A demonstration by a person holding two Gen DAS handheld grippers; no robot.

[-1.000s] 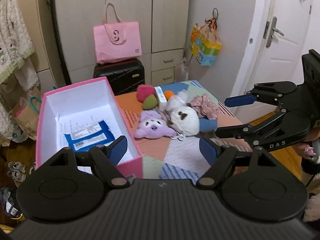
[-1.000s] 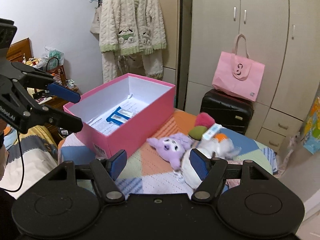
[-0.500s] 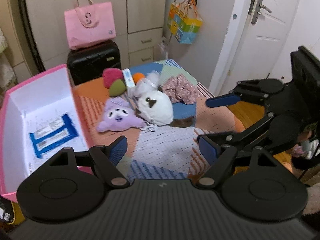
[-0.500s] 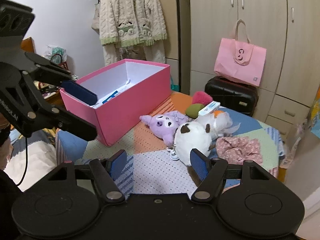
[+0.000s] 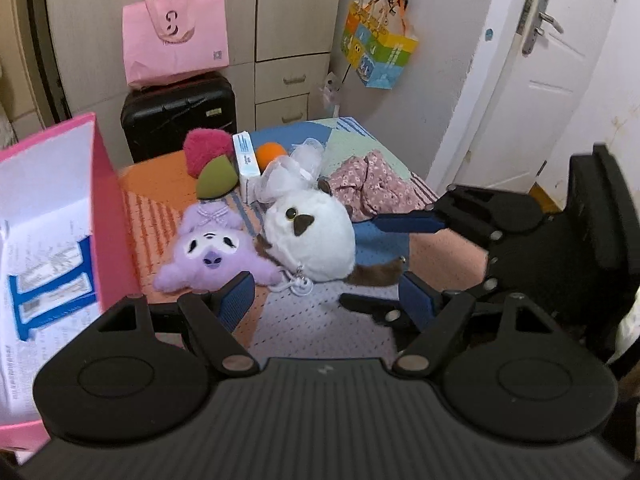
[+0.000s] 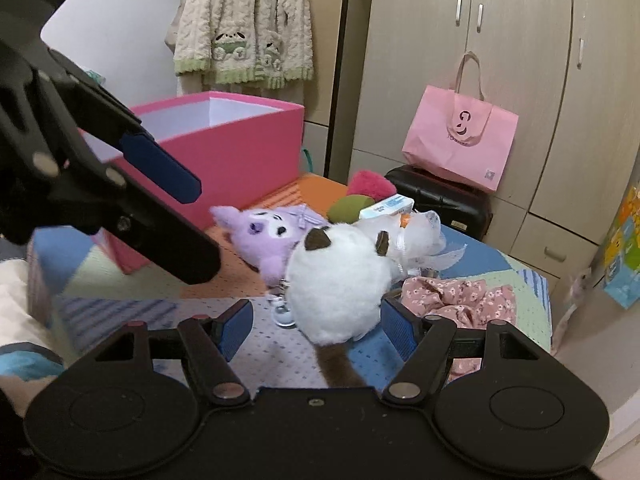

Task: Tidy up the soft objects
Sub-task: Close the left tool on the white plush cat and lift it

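though blurred, pink bag (image 5: pixel 175 36) reads "s".

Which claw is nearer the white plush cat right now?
Right. The right claw is open with the white plush cat sitting just ahead between its fingers, tail towards it. The left claw is open too, but farther back, in front of the purple plush.

Fluffy white plush (image 5: pixel 310 236) is seen beside a purple plush toy (image 5: pixel 212 254) of matt, fuzzy pile. Both are carried on a woven patchwork cloth (image 5: pixel 320 320). Left of the purple toy, a pink box (image 5: pixel 110 208) of smooth matt card is seen. Behind the white plush, crumpled floral fabric (image 5: pixel 372 188) is shown.
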